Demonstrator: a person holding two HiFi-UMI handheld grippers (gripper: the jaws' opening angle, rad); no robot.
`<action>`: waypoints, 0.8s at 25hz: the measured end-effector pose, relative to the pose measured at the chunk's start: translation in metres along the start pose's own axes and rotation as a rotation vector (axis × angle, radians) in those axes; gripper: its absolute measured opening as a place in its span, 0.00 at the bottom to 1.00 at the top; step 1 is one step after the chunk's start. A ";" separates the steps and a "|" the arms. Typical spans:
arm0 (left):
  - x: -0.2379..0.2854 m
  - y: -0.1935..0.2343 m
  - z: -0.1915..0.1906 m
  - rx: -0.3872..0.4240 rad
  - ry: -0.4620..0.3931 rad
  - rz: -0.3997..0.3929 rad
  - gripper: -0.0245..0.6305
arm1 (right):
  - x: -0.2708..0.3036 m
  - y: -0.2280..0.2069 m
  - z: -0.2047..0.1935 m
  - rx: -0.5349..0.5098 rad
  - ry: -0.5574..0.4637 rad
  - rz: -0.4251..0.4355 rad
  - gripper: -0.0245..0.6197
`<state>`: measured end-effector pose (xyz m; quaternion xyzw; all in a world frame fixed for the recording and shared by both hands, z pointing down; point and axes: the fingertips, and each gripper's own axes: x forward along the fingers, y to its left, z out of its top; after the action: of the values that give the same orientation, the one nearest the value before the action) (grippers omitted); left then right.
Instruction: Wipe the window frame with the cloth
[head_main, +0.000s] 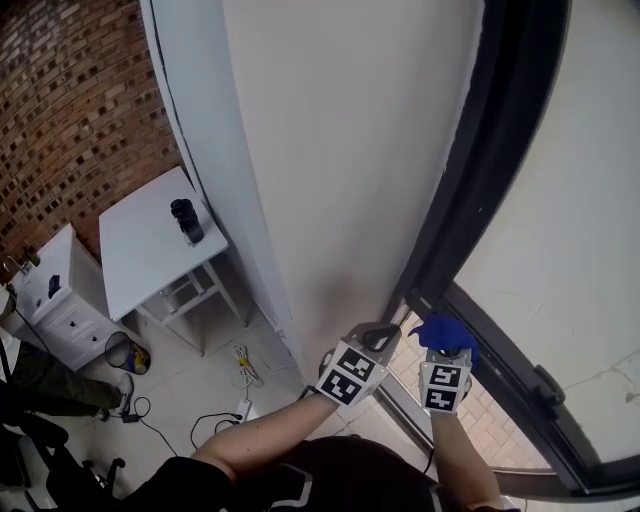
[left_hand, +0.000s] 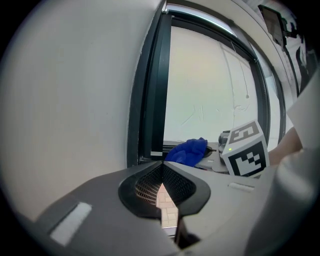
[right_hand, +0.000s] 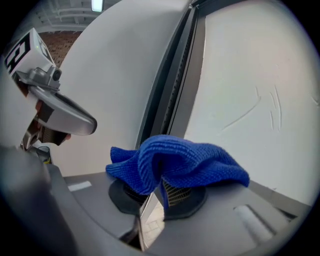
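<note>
A bunched blue cloth is pinched in my right gripper, whose jaws are shut on it; in the head view the blue cloth sits at the lower corner of the dark window frame. My left gripper is just to its left, beside the white wall, with jaws shut and nothing between them. From the left gripper view, the left gripper points at the frame's bottom corner, with the cloth and the right gripper's marker cube to the right.
A white wall runs left of the frame, and pale glass fills the window. Far below stand a white table with a dark bottle, a white cabinet, cables on the tiled floor and a seated person's legs at left.
</note>
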<state>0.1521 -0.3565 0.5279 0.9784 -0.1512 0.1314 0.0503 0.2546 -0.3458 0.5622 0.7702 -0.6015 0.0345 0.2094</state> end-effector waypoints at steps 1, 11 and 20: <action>0.000 -0.001 0.000 0.001 0.000 -0.013 0.03 | 0.002 0.001 0.001 0.014 0.000 0.000 0.12; -0.007 0.005 0.000 0.026 0.004 -0.040 0.03 | 0.010 0.006 0.008 0.103 -0.033 0.001 0.12; -0.009 -0.001 0.008 0.040 -0.009 -0.061 0.03 | -0.008 0.000 0.015 0.173 -0.020 -0.026 0.12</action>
<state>0.1464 -0.3542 0.5181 0.9840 -0.1189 0.1285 0.0339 0.2490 -0.3444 0.5461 0.7933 -0.5884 0.0762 0.1365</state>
